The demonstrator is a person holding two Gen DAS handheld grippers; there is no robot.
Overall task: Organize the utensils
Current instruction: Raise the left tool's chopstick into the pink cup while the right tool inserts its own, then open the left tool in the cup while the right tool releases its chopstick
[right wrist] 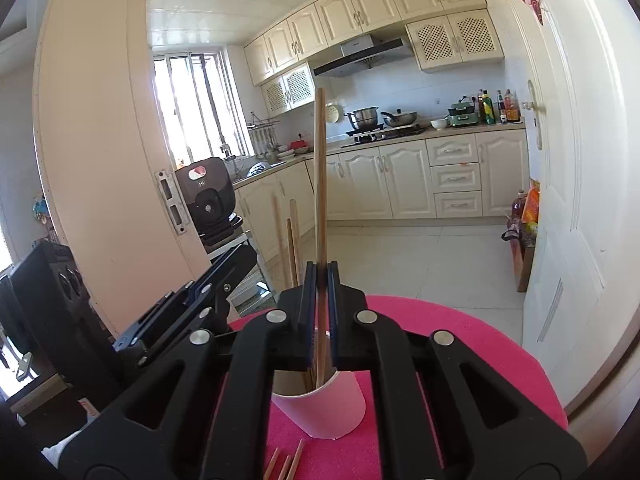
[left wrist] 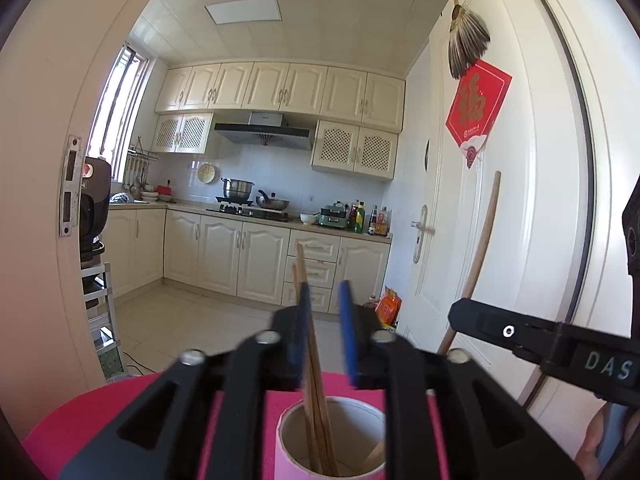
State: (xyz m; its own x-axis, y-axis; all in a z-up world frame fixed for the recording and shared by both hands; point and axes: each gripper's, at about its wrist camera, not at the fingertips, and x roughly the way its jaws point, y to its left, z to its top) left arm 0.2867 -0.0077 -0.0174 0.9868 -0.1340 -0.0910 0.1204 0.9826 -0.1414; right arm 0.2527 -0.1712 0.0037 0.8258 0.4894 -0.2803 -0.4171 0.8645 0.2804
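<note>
Both tongs work over one pink cup on a round pink table. From the right wrist view, the right gripper [right wrist: 319,280] is clenched on a single long chopstick [right wrist: 320,184], which stands nearly upright with its lower end down inside the cup [right wrist: 324,404]. From the left wrist view, the left gripper [left wrist: 325,304] is released, its blue pads apart; a pair of chopsticks [left wrist: 310,344] rises out of the cup [left wrist: 330,436] just beside the left pad, and whether they touch it cannot be told. A paler wooden piece leans against the cup's inner right wall.

At the nearest edge of the right wrist view, three loose chopstick ends [right wrist: 286,462] lie flat on the table [right wrist: 480,352], close to the cup's base. The tabletop beyond and to the right of the cup is bare out to its curved rim.

In the left wrist view, the right gripper's body crosses the right side, and the white letters "DAS" [left wrist: 608,364] can be read on it; the rest of the word is cut off. In the right wrist view, the left gripper's body shows at lower left.

Farther off, a black appliance [right wrist: 206,196] with a small grey badge sits on a shelf by the doorway; the badge is too small to read. A red square poster [left wrist: 478,110] with a large gold character hangs on the white door, its small print illegible. Open tiled floor lies between the table and the cream kitchen cabinets [right wrist: 400,176]. Bottles [right wrist: 498,108] on the far counter carry labels too small to read.
</note>
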